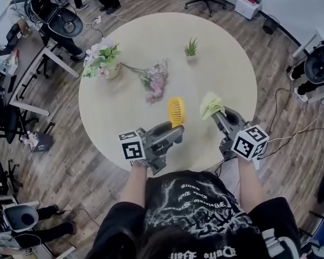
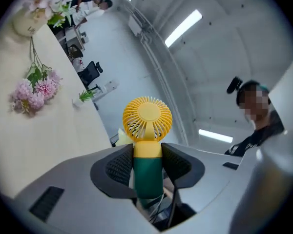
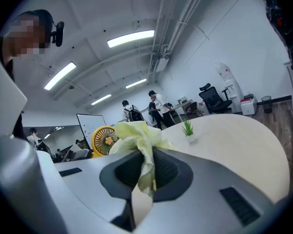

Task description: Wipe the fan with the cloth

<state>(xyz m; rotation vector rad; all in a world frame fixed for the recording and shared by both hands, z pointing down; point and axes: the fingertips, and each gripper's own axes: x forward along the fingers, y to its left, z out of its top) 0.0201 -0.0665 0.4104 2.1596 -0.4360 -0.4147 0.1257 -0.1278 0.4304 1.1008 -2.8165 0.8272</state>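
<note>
A small hand fan (image 1: 176, 111) with a yellow round head (image 2: 147, 118) and a dark green handle (image 2: 148, 175) is held up above the round table (image 1: 124, 107). My left gripper (image 1: 173, 132) is shut on the handle, its pads pressing both sides. A pale yellow-green cloth (image 1: 211, 104) is bunched in my right gripper (image 1: 218, 115), which is shut on the cloth (image 3: 136, 136). The two grippers are side by side, apart, with the fan's head (image 3: 104, 140) seen just left of the cloth in the right gripper view.
On the table stand a flower pot (image 1: 101, 61), a loose pink flower sprig (image 1: 154, 81) and a small green plant (image 1: 190, 48). Desks, chairs and cables ring the table. People stand at the far end of the room (image 3: 154, 107).
</note>
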